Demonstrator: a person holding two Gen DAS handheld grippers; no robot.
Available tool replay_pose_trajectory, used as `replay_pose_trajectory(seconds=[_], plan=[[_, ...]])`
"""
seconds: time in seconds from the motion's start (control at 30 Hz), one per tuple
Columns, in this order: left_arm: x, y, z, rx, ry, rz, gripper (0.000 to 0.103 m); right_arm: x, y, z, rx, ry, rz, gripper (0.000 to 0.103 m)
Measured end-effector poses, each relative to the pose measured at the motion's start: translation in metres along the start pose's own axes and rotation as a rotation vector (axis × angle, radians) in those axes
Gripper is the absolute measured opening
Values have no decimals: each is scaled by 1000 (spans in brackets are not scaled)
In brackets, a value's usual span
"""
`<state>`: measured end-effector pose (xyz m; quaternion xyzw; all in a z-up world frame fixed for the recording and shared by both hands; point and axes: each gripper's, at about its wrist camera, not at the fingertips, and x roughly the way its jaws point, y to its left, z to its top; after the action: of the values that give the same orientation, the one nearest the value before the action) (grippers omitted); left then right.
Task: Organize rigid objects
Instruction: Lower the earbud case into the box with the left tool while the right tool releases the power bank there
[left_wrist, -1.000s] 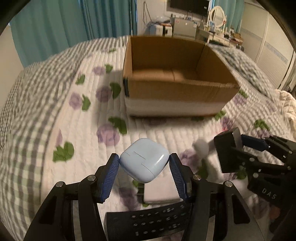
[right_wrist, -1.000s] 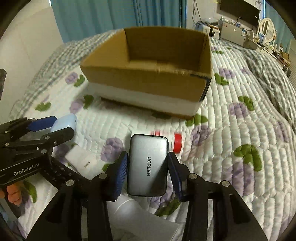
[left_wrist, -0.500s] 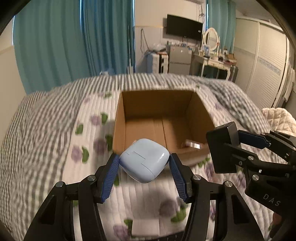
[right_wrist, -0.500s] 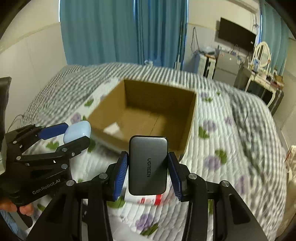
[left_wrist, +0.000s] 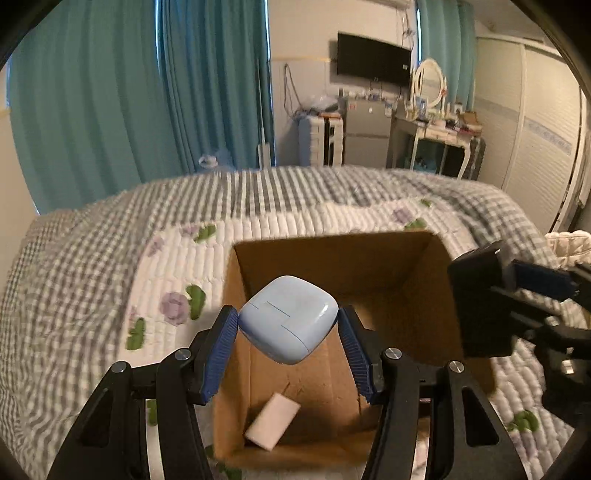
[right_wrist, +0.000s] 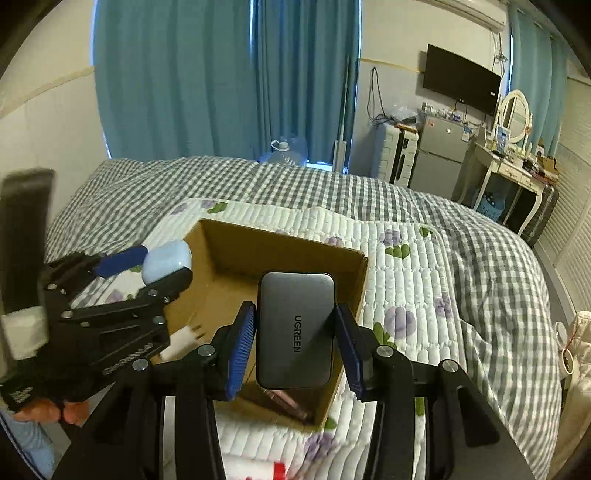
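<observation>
My left gripper (left_wrist: 288, 343) is shut on a pale blue earbud case (left_wrist: 290, 317) and holds it above the open cardboard box (left_wrist: 332, 251). My right gripper (right_wrist: 295, 343) is shut on a grey UGREEN power bank (right_wrist: 295, 328), held over the same box (right_wrist: 280, 240). A white block (left_wrist: 272, 415) lies on the box floor near the front. The right gripper shows at the right edge of the left wrist view (left_wrist: 517, 306). The left gripper with the blue case shows at the left of the right wrist view (right_wrist: 155, 273).
The box stands on a bed with a flowered white quilt (left_wrist: 177, 266) and a grey checked blanket (right_wrist: 498, 258). A white item with a red part (right_wrist: 258, 470) lies on the quilt in front of the box. Teal curtains, a fridge and a dresser stand behind the bed.
Both grippers have risen from the quilt and moved forward over the box, each still holding its object. The box now lies below them.
</observation>
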<state>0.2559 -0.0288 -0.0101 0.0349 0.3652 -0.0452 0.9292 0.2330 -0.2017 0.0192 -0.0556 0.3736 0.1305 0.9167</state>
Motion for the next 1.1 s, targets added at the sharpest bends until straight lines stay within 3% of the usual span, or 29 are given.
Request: replay_pose_trajectory(seconds=[0.23, 0.3, 0.73, 0.8, 0.9, 1.1], plan=[[31, -3, -7, 6, 43, -56, 60, 35, -12, -5, 11, 49, 10, 43], [30, -3, -6, 7, 32, -53, 67, 39, -15, -6, 16, 54, 19, 43], [12, 16, -1, -31, 7, -14, 67, 76, -15, 3, 23, 121, 26, 43], [6, 17, -3, -33, 9, -21, 69, 73, -14, 4, 26, 109, 17, 43], [-10, 18, -8, -36, 0, -25, 82, 55, -13, 8, 21, 69, -5, 63], [-62, 21, -21, -71, -29, 7, 98, -2, -2, 5, -8, 19, 13, 64]])
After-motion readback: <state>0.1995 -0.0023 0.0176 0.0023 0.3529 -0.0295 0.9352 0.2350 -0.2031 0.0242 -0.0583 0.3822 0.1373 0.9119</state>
